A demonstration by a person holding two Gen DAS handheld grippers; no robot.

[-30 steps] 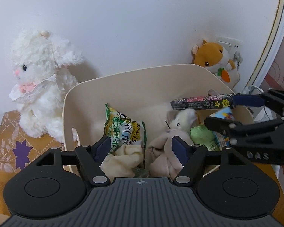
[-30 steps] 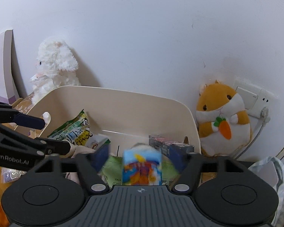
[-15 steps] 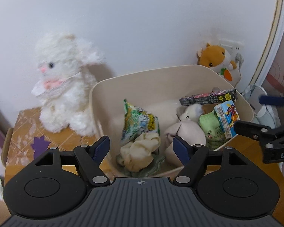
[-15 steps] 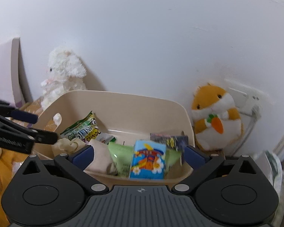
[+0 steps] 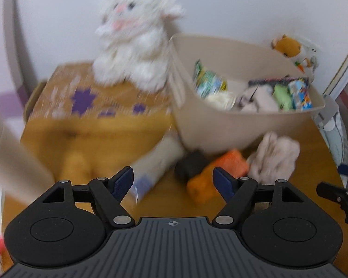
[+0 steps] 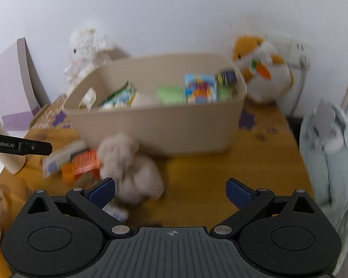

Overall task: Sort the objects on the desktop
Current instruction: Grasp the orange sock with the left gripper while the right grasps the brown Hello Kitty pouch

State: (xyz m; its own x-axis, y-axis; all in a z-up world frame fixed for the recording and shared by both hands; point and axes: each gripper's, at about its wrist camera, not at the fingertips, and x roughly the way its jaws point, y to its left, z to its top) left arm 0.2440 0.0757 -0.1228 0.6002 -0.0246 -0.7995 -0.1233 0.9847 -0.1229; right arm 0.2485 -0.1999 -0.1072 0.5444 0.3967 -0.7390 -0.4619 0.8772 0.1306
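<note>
Both grippers have drawn back from the one bin (image 6: 150, 125) (two plush toys flanking), jaws spread, empty.

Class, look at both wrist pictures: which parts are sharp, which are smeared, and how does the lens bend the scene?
Left wrist view: the left gripper is sharp, while the white plush rabbit and beige bin are smeared. Right wrist view: the right gripper is crisp, the hamster plush streaked; dark corners and bowed edges show fisheye distortion.
</note>
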